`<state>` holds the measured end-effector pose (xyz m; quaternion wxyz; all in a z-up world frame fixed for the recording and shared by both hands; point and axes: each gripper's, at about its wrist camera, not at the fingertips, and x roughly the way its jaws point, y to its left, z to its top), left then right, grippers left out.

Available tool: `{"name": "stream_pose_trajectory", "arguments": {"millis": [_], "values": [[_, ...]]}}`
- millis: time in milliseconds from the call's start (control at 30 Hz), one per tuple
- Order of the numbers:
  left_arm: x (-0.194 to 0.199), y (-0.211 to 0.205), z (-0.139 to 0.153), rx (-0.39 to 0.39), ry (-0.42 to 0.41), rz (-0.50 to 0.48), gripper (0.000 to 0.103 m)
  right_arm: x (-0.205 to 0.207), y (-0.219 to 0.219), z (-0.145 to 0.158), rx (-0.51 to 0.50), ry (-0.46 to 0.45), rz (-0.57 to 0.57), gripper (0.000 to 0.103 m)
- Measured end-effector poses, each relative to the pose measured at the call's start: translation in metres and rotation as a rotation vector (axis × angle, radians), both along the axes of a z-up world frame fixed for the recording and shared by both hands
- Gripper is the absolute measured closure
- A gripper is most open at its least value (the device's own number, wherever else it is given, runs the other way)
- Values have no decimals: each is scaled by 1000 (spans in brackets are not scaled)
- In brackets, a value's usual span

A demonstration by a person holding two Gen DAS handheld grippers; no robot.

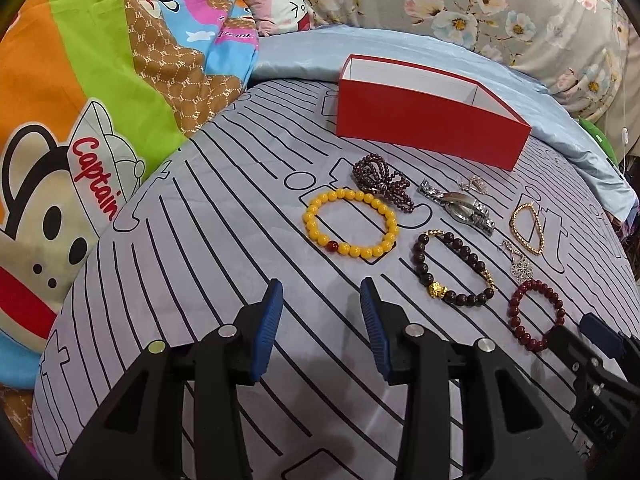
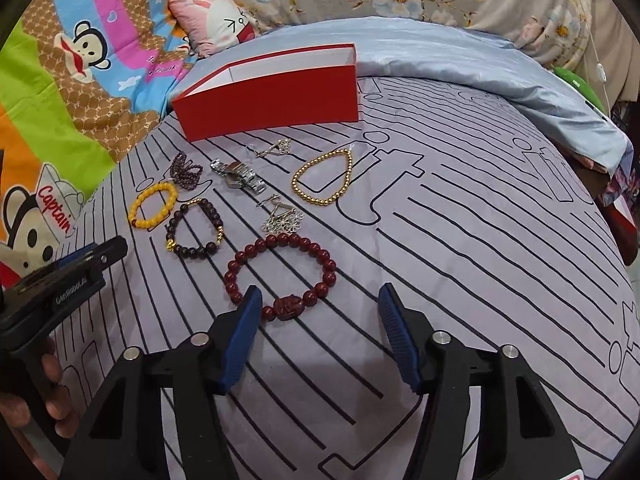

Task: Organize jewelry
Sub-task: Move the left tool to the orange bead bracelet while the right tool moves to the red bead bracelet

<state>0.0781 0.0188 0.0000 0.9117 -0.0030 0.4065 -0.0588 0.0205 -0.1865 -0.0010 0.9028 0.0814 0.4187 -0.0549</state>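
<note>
1. While both grippers hovered above the striped bedsheet [image 1: 208, 216], the left gripper [image 1: 321, 334] had its blue fingers apart, with nothing between them.
2. The right gripper [image 2: 318, 338] was likewise spread wide and held nothing; its left fingertip [image 2: 250, 312] lay just beside the near rim of the red bead bracelet [image 2: 280, 276], though contact could not be judged.
3. The red box [image 1: 424, 128] stood open at the far side of the sheet, its white inside showing; nothing could be seen in the part of the inside that showed.
4. All the jewelry lay on the sheet in front of the box, between it and the grippers.
5. The yellow bead bracelet [image 1: 352, 224] lay flat nearest the left gripper, touching the heap of small purple beads [image 1: 380, 186] behind it.
6. The silver watch [image 1: 464, 206] lay on its side to the right of the purple beads.
7. The dark bead bracelet [image 1: 454, 268], with gold accents, rested in front of the watch.
8. The gold bead bracelet [image 2: 324, 178] lay in a teardrop shape, farthest to the right.
9. Two silver filigree earrings were apart: one [image 2: 280, 148] near the box, the other [image 2: 282, 216] just behind the red bead bracelet.
10. A cartoon monkey blanket [image 1: 80, 140] was bunched at the left.
</note>
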Motion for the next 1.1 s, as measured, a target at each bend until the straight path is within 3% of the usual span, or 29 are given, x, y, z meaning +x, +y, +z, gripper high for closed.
{"name": "stream_pose_trajectory", "arguments": {"millis": [333,600,1100], "values": [[5,2,-2,-17,12,11,65,19,1,-3,-53,24,0,65],[25,15,6,-46,6,43,61,22,-3,-4,-40,19,-9,92],[74,1,-5,-14,31,19,63,23,-3,-3,-28,18,-7,93]]}}
